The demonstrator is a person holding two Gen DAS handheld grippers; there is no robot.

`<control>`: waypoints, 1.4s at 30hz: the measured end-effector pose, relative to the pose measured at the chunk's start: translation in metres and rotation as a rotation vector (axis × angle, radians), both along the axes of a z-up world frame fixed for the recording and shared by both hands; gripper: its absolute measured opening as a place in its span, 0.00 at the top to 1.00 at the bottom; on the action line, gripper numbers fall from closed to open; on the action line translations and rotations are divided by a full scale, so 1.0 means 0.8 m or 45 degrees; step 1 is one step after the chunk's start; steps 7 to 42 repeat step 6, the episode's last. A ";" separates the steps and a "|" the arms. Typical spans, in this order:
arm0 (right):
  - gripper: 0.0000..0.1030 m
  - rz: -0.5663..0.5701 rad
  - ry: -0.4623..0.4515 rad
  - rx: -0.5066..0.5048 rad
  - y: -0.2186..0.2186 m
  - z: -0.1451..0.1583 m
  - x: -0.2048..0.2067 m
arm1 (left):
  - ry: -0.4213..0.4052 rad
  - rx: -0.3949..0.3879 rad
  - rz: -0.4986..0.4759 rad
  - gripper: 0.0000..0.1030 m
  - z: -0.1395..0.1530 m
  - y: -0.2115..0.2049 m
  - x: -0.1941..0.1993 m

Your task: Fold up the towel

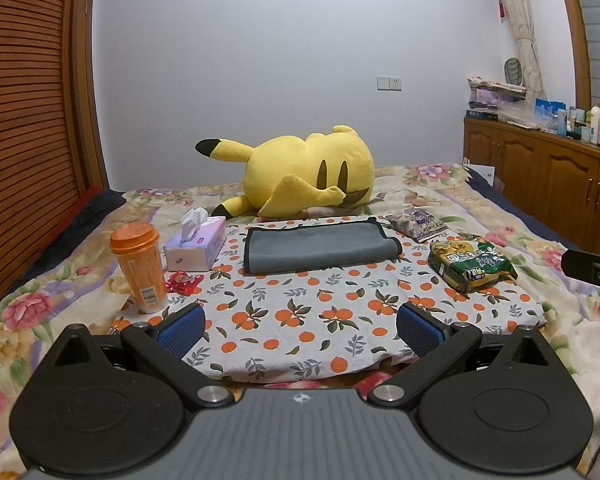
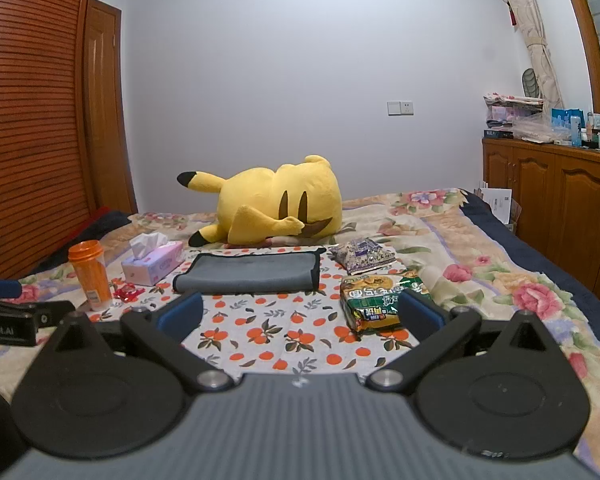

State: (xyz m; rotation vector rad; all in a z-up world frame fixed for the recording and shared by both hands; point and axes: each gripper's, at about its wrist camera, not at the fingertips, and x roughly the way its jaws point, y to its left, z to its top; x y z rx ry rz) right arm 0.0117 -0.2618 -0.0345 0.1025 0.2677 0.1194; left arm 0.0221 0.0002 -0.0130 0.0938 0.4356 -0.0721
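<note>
A grey towel with black trim lies folded flat on an orange-print cloth on the bed; it also shows in the right wrist view. My left gripper is open and empty, held low over the cloth's near part, well short of the towel. My right gripper is open and empty, also short of the towel, with its right finger beside a green snack packet. The left gripper's body shows at the left edge of the right wrist view.
An orange cup, a tissue box and a red wrapper stand left of the towel. A purple packet and the green packet lie to its right. A yellow plush toy lies behind. Wooden cabinets line the right wall.
</note>
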 end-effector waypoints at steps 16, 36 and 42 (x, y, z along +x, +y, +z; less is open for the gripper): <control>0.00 -0.001 0.000 0.000 -0.001 -0.001 -0.001 | -0.001 0.000 -0.001 0.00 0.000 0.000 0.000; 0.00 -0.001 0.000 0.000 -0.001 -0.001 -0.001 | -0.001 0.000 -0.001 0.00 0.000 0.000 0.000; 0.00 -0.001 0.000 0.000 -0.001 -0.001 -0.001 | -0.001 0.000 -0.001 0.00 0.000 0.000 0.000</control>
